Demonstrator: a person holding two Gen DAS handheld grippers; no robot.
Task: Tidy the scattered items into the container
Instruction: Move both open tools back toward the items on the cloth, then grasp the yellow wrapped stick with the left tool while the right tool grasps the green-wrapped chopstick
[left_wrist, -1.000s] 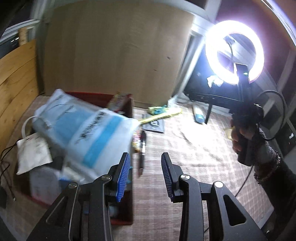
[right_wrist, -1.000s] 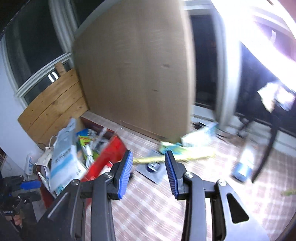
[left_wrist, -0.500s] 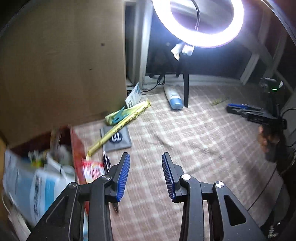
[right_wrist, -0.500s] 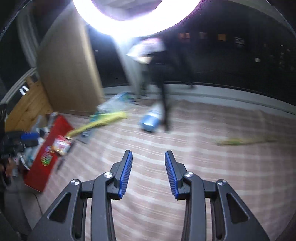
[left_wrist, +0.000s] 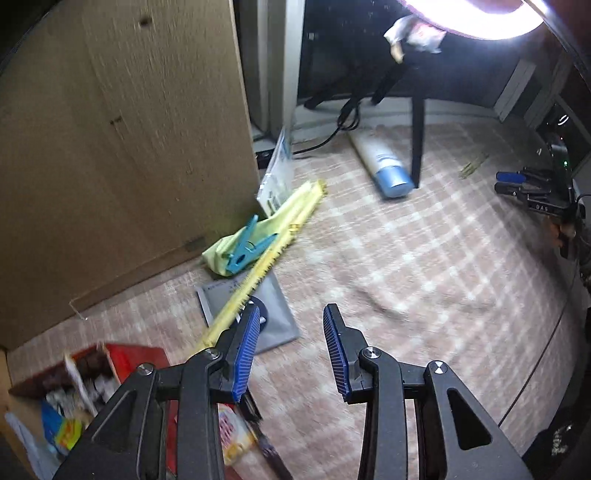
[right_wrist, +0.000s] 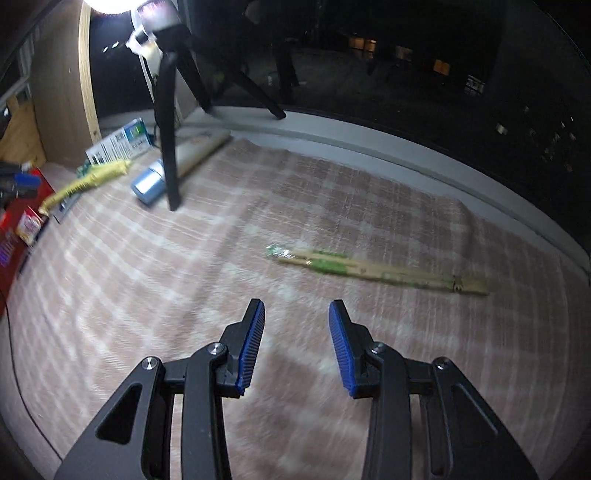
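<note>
My left gripper (left_wrist: 291, 350) is open and empty above the checked cloth, just right of the red box (left_wrist: 129, 356) stuffed with packets. Ahead of it lie a long yellow packet (left_wrist: 266, 258), a grey flat pack (left_wrist: 273, 314), a blue peg (left_wrist: 245, 249) on a green pouch and a white tube with a blue cap (left_wrist: 384, 162). My right gripper (right_wrist: 297, 343) is open and empty over the cloth, with wrapped chopsticks (right_wrist: 373, 271) lying ahead and to its right. The tube (right_wrist: 149, 182) and the yellow packet (right_wrist: 83, 182) show far left in the right wrist view.
A black tripod leg (right_wrist: 168, 147) stands by the tube under a ring light. A wooden board (left_wrist: 110, 147) leans at the back left. A leaflet (right_wrist: 118, 144) rests against it. A black cable (left_wrist: 543, 354) runs along the cloth's right edge. A snack packet (left_wrist: 232, 435) lies by the box.
Both grippers have swung right, away from the red box. The blue-and-white bag at my left fingers a second ago is out of them; the chopsticks now lie before my right gripper.
</note>
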